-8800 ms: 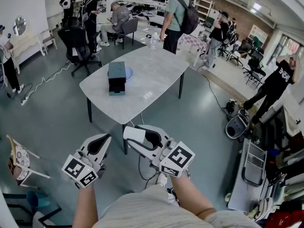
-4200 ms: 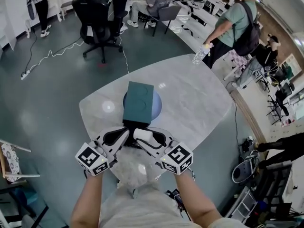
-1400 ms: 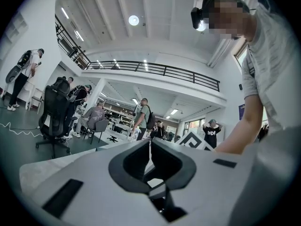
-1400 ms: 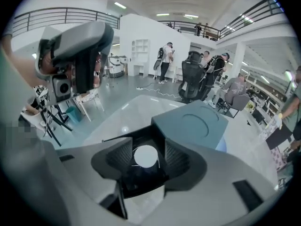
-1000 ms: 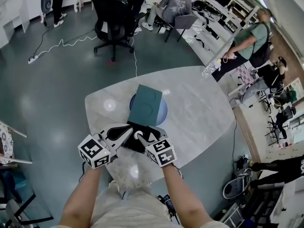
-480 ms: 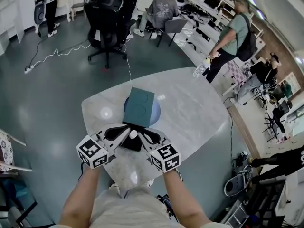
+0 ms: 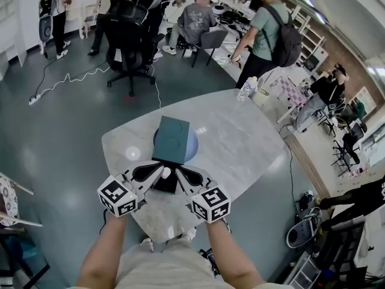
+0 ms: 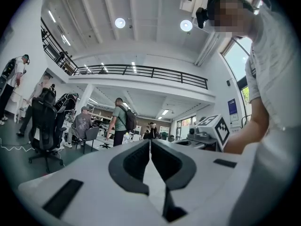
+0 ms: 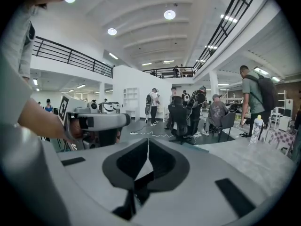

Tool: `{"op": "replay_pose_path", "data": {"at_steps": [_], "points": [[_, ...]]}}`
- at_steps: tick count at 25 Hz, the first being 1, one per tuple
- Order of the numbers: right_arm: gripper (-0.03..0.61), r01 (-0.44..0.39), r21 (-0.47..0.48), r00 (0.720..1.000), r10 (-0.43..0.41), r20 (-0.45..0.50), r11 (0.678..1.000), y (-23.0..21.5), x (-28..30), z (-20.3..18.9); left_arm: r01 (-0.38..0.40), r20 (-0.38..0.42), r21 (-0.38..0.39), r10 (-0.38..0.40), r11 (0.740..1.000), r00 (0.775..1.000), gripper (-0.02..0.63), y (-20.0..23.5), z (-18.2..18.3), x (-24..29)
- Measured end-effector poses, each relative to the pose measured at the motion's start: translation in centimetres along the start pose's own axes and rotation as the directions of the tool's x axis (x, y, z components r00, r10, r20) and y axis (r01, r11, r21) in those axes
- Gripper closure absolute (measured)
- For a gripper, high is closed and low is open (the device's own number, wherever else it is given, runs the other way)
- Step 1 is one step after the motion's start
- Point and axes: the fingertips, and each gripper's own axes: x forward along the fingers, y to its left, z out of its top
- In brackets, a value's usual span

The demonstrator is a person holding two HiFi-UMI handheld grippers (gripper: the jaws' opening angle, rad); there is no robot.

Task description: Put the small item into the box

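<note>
The teal box [image 7: 171,138] stood on a blue plate [image 7: 191,147] toward the left edge of the table [image 7: 240,140], with its dark open part [image 7: 165,184] facing the near edge. Both grippers hung over that near edge, their tips drawn in toward each other above the opening. The small white item [image 7: 165,173] lay just between the two tips, at the dark opening and free of either gripper. Whether it rested fully inside the box could not be told from the head view. The left gripper [image 7: 155,171] was just to the item's left. In its own view the left gripper [image 8: 150,143] had its jaws pressed together, with nothing between them. The right gripper [image 7: 175,174] was just to the item's right. Its jaws [image 9: 148,143] were closing and already met at the tips, also with nothing between them.
</note>
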Motion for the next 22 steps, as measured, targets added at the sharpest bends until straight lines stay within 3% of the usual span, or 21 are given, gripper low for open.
{"op": "replay_pose_path", "data": {"at_steps": [22], "points": [[0.558,-0.056,-0.032,0.992,0.059,0.112,0.998,4.2,-3.7,3.6,0.011,0.000,0.014,-0.011,1.000,1.000,0.589,-3.4,1.9,-1.3]]}}
